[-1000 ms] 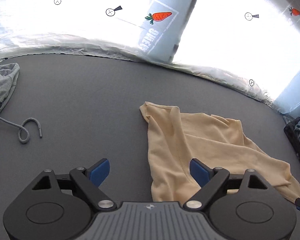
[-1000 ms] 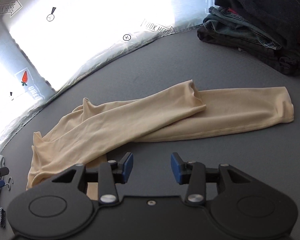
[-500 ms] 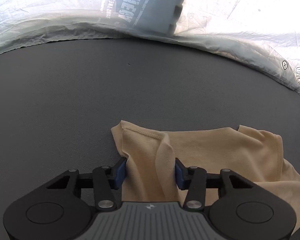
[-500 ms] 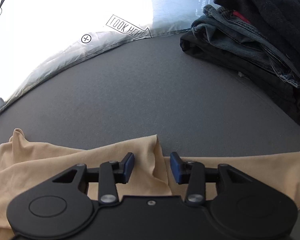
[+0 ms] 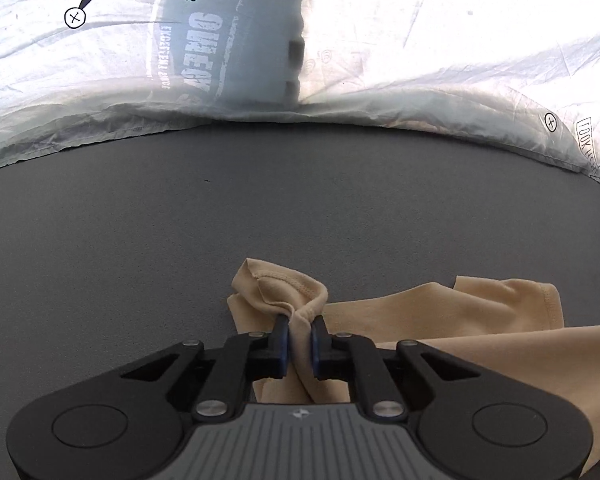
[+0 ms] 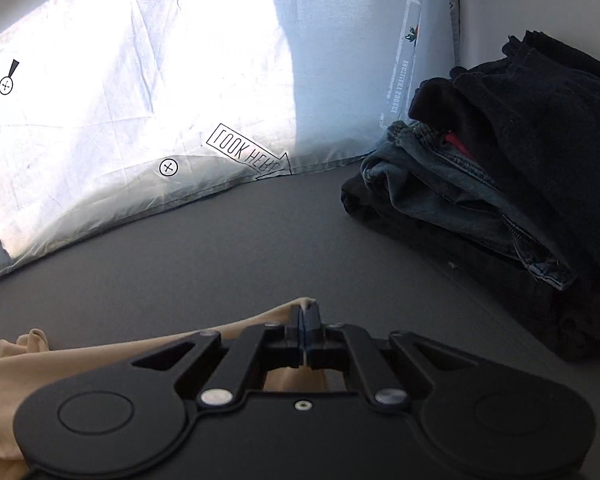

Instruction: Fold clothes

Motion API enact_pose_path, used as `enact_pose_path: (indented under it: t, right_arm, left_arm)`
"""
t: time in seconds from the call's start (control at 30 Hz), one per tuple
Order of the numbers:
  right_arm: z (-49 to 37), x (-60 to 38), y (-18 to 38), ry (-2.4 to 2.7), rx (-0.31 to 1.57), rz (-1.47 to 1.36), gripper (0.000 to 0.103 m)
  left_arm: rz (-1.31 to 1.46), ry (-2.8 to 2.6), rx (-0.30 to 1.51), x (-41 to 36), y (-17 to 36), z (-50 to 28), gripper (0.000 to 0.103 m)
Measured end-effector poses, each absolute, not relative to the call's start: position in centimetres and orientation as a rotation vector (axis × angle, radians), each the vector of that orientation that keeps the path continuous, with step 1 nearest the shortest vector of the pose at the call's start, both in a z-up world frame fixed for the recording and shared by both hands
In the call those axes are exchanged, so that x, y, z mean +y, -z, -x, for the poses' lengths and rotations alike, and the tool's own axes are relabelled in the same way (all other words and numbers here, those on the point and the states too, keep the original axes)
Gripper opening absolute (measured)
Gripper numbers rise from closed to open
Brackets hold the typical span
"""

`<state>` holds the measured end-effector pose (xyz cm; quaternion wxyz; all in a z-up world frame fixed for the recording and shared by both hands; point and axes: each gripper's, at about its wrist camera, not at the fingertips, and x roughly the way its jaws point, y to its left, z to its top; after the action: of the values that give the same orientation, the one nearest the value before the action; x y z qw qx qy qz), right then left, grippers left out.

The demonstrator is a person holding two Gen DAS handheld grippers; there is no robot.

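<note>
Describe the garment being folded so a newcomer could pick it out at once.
On the dark grey table, below the white printed sheet, lies a pale beige garment. The left claw is closing on its bunched, stitched hem. It is the only light garment; the stack of clothes beside it is dark.

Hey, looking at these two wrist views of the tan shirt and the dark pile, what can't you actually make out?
- Tan shirt: the left wrist view cuts it off at the right edge, and the left gripper, closing on bunched fabric, hides more.
- Pinched shirt edge: in the right wrist view, the shut right gripper covers it.
- Dark clothes pile: the right edge cuts it off; the number of garments is unclear.
</note>
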<state>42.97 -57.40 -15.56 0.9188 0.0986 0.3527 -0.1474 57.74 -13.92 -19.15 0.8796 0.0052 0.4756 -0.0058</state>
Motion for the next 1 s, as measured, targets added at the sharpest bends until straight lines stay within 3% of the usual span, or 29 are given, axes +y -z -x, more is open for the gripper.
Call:
enact_pose_path:
  t: [0.07,0.2,0.37,0.57,1.0]
  right_arm:
    - [-43.1,-57.1,16.5,0.308,0.755,-0.192,0.001]
    - [-42.8,-56.9,16.7,0.327,0.758,-0.235,0.001]
    - [-41.7,-55.5,14.2,0.301,0.696,-0.295,0.001]
    - [-38.4,-52.2,11.7,0.158,0.628,-0.443,0.001]
    - [-29.1,-40.4,11.0,-0.196,0.707,-0.535,0.001]
  left_arm:
    - [-0.096,0.009,0.989,-14.9,19.2,-57.9,0.022]
    - [-0.178,-0.027,1.006,-15.0,18.7,-58.3,0.058]
    - [-0.105,-0.07,1.01,-12.4,16.0,-56.6,0.079]
    - [-0.064,-0.118,1.104,-10.5,14.5,-48.9,0.089]
    - [-0.084,-0.07,1.288,-10.4,16.6,-29.3,0.089]
